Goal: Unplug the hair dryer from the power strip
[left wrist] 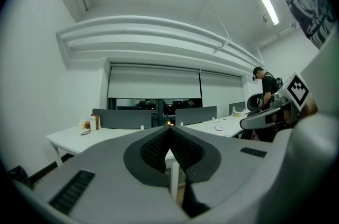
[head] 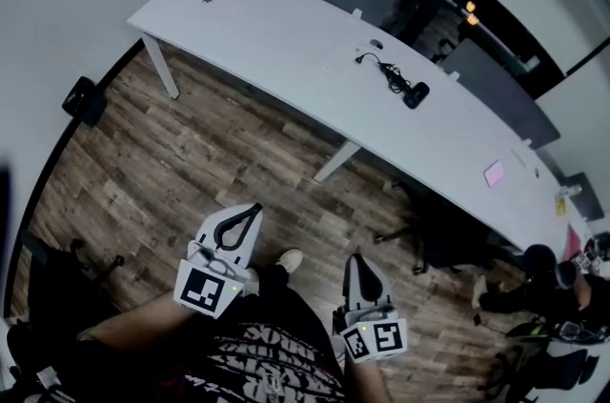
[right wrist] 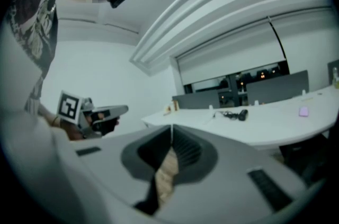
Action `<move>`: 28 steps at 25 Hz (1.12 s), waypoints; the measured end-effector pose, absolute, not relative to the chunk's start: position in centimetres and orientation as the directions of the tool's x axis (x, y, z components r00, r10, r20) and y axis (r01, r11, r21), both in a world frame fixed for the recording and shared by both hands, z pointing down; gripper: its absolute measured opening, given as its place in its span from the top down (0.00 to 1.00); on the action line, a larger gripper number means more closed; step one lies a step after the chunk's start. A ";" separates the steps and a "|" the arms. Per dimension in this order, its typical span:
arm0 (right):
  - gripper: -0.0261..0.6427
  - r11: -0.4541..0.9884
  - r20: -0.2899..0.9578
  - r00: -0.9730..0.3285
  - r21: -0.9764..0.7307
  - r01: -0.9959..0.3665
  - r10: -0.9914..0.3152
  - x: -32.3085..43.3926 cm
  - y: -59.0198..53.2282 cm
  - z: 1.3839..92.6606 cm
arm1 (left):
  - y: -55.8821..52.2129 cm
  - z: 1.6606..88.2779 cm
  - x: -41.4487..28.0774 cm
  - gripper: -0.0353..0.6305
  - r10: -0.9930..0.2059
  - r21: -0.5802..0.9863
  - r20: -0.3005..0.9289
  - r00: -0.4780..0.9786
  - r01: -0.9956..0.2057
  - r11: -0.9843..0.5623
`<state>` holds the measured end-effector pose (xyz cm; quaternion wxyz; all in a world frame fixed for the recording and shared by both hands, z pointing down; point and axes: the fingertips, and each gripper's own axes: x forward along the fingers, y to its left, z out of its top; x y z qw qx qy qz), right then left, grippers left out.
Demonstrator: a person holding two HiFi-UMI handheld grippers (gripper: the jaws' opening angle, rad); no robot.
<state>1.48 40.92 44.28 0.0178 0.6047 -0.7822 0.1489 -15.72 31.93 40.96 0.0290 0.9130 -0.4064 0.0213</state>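
While the left gripper (head: pixel 254 211) and right gripper (head: pixel 355 259) hover over the floor (head: pixel 172 153), jaws pressed together on nothing, the hair dryer (head: pixel 416 93) lies well beyond them on the tabletop (head: pixel 286 30), cord (head: pixel 381 68) trailing leftward; the right gripper looks nearer.

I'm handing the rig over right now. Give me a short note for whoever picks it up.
Left tool: shut, empty.
Right tool: shut, empty.
Both are held well back from the white table. The hair dryer lies on it, with its cord bunched beside it. I can't make out the power strip.
Done: nothing that shows; neither tool is near the dryer.
Left: step up to the table, find the strip, grip the plug and pull it out.
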 end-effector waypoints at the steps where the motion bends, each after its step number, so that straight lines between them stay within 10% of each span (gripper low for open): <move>1: 0.91 0.227 0.204 -0.268 -0.204 -0.952 -0.942 1.6 40.6 44.2 | 31.7 41.0 -15.4 0.91 -0.738 0.037 0.063 0.672 -0.741 -0.671; 28: 0.91 0.326 0.175 -0.350 -0.149 -0.933 -0.920 7.5 28.5 42.7 | 21.5 40.9 -6.9 0.91 -0.724 0.007 0.056 0.688 -0.725 -0.689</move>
